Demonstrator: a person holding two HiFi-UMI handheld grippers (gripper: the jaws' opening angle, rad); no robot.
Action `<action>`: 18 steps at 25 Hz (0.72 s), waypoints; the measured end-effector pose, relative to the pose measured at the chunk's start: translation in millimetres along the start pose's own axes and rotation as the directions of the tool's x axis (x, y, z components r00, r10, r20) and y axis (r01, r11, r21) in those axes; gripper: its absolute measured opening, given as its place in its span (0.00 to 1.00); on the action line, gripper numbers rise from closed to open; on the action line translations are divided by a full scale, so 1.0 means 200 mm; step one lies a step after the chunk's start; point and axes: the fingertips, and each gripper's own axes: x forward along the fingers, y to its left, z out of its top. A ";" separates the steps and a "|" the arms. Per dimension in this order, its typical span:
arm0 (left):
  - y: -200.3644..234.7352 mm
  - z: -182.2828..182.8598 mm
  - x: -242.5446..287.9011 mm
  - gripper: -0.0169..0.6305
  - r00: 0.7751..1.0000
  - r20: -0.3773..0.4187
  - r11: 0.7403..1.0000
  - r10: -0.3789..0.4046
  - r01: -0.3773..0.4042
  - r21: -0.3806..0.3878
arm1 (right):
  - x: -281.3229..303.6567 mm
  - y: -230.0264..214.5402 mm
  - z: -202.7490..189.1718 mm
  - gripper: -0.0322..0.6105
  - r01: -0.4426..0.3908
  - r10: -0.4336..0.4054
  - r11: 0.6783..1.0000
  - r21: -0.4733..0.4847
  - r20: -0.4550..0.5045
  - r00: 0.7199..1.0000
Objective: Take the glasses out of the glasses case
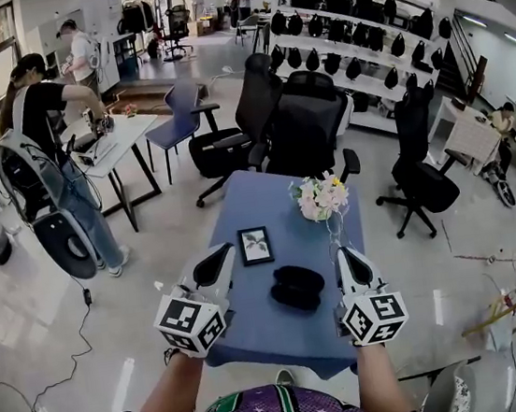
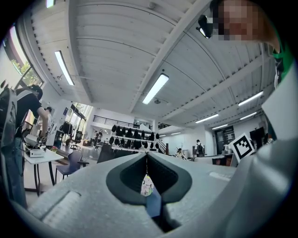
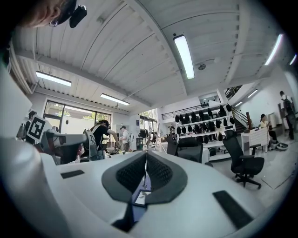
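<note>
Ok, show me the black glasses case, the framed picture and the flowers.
Black oval glasses case (image 1: 297,287): head view, middle of its top.
Small black-framed picture (image 1: 255,245): head view, its centre.
Pale flower bouquet (image 1: 321,197): head view, the blooms.

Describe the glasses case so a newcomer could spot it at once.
On the blue table, near its front, the glasses case lies between the left gripper and right gripper. Unlike the framed picture beside it and the flowers behind, it is a black, rounded, closed shell.

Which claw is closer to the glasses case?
Right. The right claw is just right of the glasses case; the left claw is farther off to its left, by the picture frame.
</note>
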 end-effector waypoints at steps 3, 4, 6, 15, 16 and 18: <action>0.01 0.00 0.00 0.05 1.000 -0.002 1.000 0.004 -0.004 -0.001 | 0.00 0.00 0.01 0.05 -0.001 0.001 1.000 0.003 0.004 1.000; 0.01 0.00 0.00 0.05 1.000 -0.002 1.000 0.006 -0.006 -0.001 | 0.01 0.00 0.01 0.05 -0.002 0.002 1.000 0.004 0.005 1.000; 0.01 -0.01 0.00 0.05 1.000 -0.002 1.000 0.009 -0.009 -0.001 | 0.01 0.00 0.01 0.05 -0.005 0.005 1.000 0.003 0.005 1.000; 0.06 -0.01 -0.04 0.05 1.000 -0.001 1.000 0.025 -0.025 -0.004 | 0.04 0.05 0.00 0.05 -0.034 0.034 0.999 0.008 -0.001 0.999; 0.06 -0.01 -0.04 0.05 1.000 -0.002 1.000 0.026 -0.026 -0.004 | 0.04 0.06 0.00 0.06 -0.037 0.037 0.999 0.007 -0.001 0.999; 0.06 -0.01 -0.05 0.05 1.000 -0.002 1.000 0.027 -0.027 -0.002 | 0.03 0.08 0.00 0.05 -0.044 0.044 0.999 0.008 0.002 0.999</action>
